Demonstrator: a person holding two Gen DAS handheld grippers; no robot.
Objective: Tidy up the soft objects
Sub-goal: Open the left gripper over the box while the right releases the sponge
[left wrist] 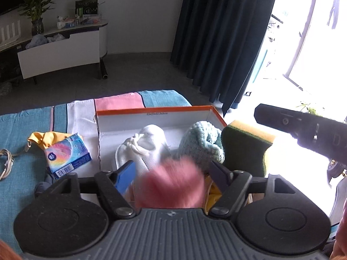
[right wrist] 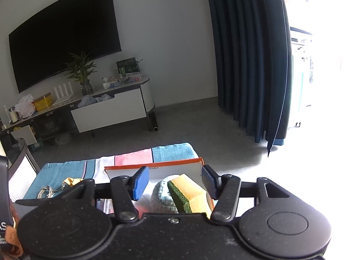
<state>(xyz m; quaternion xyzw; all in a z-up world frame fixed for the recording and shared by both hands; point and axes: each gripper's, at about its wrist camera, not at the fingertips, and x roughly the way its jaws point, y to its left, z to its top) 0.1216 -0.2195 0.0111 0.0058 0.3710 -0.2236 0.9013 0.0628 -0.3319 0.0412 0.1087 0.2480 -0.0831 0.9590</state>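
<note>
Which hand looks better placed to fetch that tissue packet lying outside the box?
Probably the left. The tissue packet lies just left of the left gripper, whose fingers stand open. The right gripper hangs over the sponge at the box's far side.

An open cardboard box [left wrist: 151, 109] with an orange rim and white inside stands in the middle of the left wrist frame. Inside, at the left, lies a white cloth pouch [left wrist: 143, 149] with a drawstring. Right of it sits a pale green knitted piece [left wrist: 201, 143]. At the right wall leans a sponge [left wrist: 245, 149], dark green on the front and yellow behind, tilted on its edge. At the lower centre a pink fluffy thing [left wrist: 171, 184] is blurred, over the box's near side.
</note>
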